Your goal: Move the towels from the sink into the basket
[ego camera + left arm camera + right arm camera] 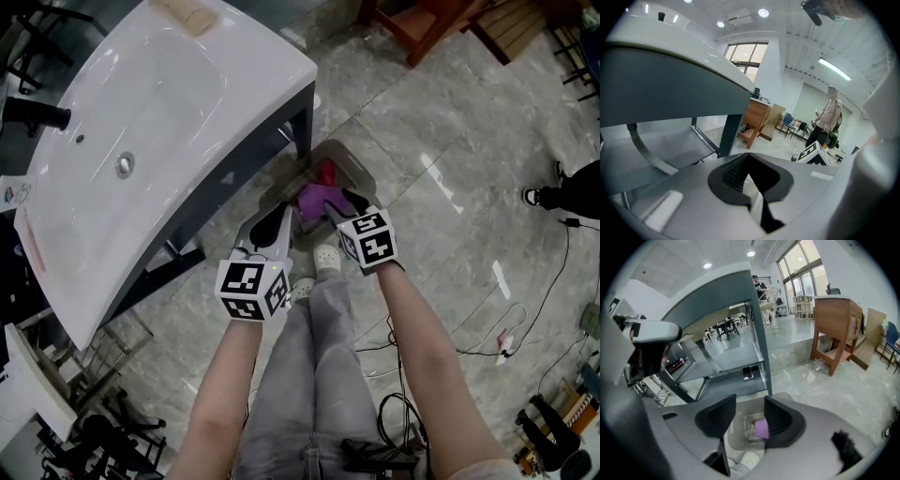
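Purple towel [761, 429] lying in basket [353, 163], below right gripper [750, 411], fingers wide, untouched; left gripper [749, 159], fingers together, empty

I see a white sink [159, 103], a purple towel [317, 198], a red towel [326, 172], a grey basket [351, 163], grey veined floor [450, 141].

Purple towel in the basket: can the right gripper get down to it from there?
Probably yes. The right gripper hangs above the basket with its jaws apart, and the purple towel lies right below them. Nothing seems to be in the way.
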The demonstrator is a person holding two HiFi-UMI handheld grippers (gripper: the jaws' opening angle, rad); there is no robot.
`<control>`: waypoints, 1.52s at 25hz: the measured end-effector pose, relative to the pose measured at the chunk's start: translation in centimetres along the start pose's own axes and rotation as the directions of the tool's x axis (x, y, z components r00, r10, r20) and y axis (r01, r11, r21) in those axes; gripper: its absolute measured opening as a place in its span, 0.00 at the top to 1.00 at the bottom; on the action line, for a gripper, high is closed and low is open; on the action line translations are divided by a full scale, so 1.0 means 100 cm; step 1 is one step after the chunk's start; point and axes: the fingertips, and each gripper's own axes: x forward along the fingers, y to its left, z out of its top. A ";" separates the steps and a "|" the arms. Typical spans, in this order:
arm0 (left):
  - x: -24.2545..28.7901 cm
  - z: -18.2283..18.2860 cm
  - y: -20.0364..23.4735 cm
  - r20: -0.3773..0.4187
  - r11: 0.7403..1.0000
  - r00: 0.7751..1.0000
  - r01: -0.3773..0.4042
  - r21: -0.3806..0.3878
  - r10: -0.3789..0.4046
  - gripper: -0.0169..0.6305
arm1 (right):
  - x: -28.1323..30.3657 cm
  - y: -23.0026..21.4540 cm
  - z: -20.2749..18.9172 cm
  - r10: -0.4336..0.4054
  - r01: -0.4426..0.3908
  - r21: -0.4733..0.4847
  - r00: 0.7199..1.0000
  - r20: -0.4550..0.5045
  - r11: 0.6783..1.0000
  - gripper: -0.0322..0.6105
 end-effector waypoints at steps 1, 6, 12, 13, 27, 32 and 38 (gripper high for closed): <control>-0.001 0.000 0.000 0.000 1.000 1.000 -0.001 0.002 0.001 0.96 | -0.003 0.002 0.002 0.007 -0.007 0.006 1.000 0.009 1.000 0.63; -0.013 0.010 -0.005 0.006 1.000 1.000 -0.005 0.014 0.005 0.96 | -0.022 0.007 0.018 -0.009 0.010 -0.019 0.999 0.040 1.000 0.90; -0.024 0.029 -0.012 0.031 1.000 0.999 -0.007 0.014 0.007 0.96 | -0.045 0.029 0.039 0.063 -0.064 0.014 0.994 0.085 0.998 0.92; -0.026 0.031 -0.013 0.032 1.000 0.999 -0.007 0.016 0.007 0.96 | -0.048 0.033 0.042 0.068 -0.069 0.016 0.994 0.086 0.997 0.92; -0.054 0.091 -0.015 0.085 0.999 0.996 -0.030 0.025 0.028 0.96 | -0.107 0.072 0.112 0.114 -0.112 -0.026 0.979 0.168 0.993 0.92; -0.070 0.117 -0.015 0.115 0.999 0.993 -0.037 0.036 0.033 0.96 | -0.132 0.090 0.147 0.101 -0.073 -0.150 0.977 0.188 0.986 0.92; -0.088 0.145 -0.020 0.139 0.996 0.990 -0.034 0.081 0.022 0.96 | -0.155 0.101 0.187 0.106 -0.056 -0.238 0.973 0.206 0.970 0.92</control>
